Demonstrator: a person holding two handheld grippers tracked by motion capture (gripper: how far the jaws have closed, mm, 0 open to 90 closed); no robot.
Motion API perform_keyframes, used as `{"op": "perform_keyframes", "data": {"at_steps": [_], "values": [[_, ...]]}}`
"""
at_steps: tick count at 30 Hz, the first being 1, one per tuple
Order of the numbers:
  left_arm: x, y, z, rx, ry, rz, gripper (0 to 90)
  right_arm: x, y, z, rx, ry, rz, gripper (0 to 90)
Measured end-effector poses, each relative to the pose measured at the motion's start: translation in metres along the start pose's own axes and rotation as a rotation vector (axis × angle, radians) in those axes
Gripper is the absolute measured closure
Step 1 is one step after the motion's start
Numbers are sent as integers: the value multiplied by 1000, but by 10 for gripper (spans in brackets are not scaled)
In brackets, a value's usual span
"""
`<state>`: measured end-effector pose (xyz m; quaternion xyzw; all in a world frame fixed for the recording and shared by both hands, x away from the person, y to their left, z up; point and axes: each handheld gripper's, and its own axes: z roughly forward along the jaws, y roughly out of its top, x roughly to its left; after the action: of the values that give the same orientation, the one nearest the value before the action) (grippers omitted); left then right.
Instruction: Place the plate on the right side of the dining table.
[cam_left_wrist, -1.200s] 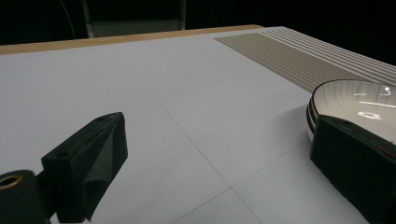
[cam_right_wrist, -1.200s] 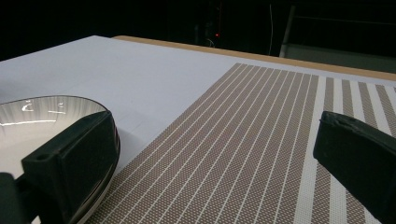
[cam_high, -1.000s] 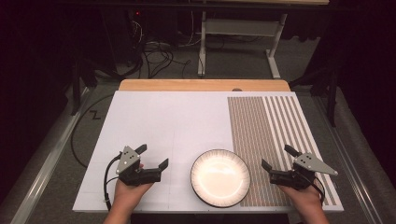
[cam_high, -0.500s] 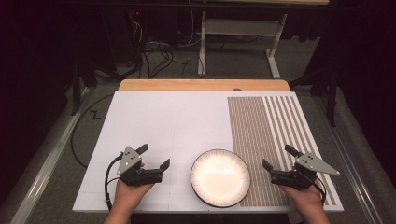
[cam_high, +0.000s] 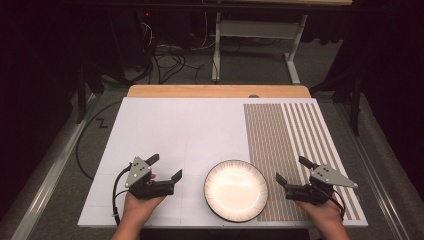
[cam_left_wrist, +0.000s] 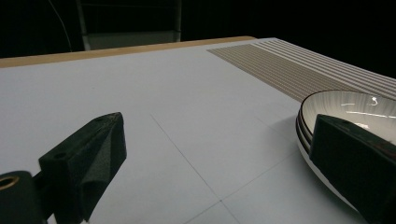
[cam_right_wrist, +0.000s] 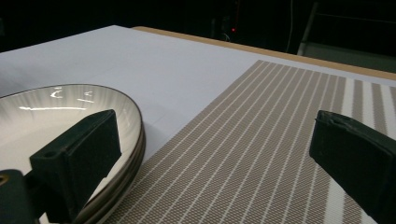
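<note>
Landmark: round white ceramic plate with a dark ribbed rim (cam_high: 235, 190), lying flat on the white board table top (cam_high: 185, 130) at its near edge; the right gripper view hints at a second rim beneath, so it may be a stack.

Striped mat: brown woven placemat with pale lines (cam_high: 290, 145), right of the plate; the plate's right edge overlaps its left border.

Left gripper: black two-jaw left gripper (cam_high: 165, 169), just left of the plate and apart from it, jaws spread wide and holding nothing.

Right gripper: black two-jaw right gripper (cam_high: 293, 170), just right of the plate over the mat, jaws also gaping and empty.

Why so placed: both grippers flank the plate low and level, which looks like readiness to take its rim from either side.

Contact: none with the plate.
</note>
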<state>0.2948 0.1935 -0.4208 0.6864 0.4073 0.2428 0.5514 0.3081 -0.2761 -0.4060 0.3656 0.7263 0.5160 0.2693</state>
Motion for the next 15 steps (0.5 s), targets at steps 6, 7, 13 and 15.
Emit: {"op": "perform_keyframes", "data": {"at_steps": [6,7,13,15], "values": [[0,0,0,-3,-3,-3,47,14,2,4,17,51,-34,42],[0,0,0,-3,-3,-4,47,16,2,5,18,59,-40,43],[0,0,0,-7,-6,-4,47,24,3,7,32,83,-57,47],[0,0,-1,-6,0,-3,47,26,3,8,34,90,-58,52]]}}
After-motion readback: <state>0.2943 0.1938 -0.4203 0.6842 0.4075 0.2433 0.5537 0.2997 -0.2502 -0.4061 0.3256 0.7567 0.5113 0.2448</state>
